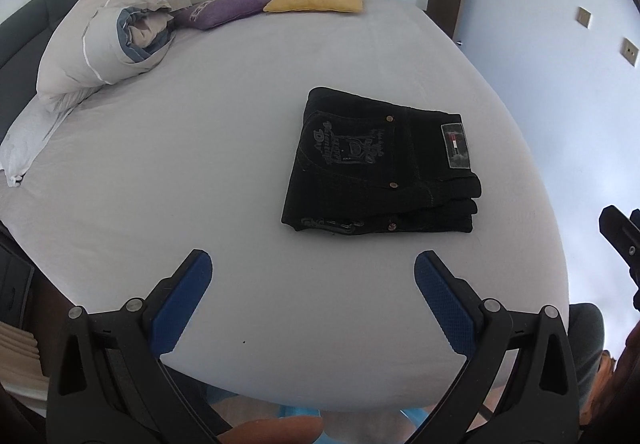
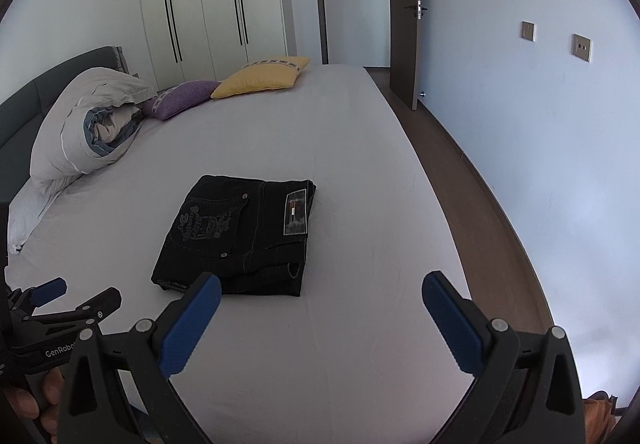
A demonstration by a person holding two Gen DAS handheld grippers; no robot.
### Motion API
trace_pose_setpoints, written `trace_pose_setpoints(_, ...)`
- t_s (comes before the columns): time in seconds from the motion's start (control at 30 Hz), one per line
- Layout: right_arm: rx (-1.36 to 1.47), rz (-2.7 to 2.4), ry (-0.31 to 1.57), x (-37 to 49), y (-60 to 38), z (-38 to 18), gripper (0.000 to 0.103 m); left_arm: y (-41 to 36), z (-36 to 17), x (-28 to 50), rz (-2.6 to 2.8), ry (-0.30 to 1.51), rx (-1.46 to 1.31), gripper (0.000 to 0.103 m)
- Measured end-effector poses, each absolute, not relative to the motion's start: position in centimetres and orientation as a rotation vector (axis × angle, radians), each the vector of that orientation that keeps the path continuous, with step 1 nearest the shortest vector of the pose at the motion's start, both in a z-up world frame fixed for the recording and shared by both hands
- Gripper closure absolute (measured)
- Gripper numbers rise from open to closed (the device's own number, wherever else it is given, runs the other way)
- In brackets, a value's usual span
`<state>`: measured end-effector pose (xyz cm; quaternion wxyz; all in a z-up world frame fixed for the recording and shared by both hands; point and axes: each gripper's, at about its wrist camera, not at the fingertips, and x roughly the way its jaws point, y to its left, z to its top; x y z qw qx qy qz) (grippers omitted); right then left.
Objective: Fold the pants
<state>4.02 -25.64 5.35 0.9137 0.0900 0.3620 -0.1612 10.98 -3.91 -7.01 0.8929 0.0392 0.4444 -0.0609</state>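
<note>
Pants [image 1: 380,167] folded on bed [image 1: 224,147]; legs' layers hidden.

Black pants [image 1: 380,163], folded into a compact stack, flat on the bed, label patch up.

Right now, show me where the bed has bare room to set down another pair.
Bare sheet lies between the folded pants and the bed's wall-side edge, and in front of the pants toward both open grippers, left and right. Crowded: the headboard end, with the rolled duvet, purple cushion and yellow cushion.
</note>
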Motion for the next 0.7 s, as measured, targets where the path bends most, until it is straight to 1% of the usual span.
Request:
trace_pose_setpoints(0.2, 0.184, -0.322, 0.78, 4.3, -25.5, 4.6, 0.0, -3.4, -6.7, 10.8, -0.125, 0.932, 0.069, 0.0)
trace_pose_setpoints(0.7, 0.179, -0.312, 0.796, 4.4, -25.4, 4.1, 0.0, -3.2, -7.1, 11.1, -0.126, 0.941, 0.062, 0.0)
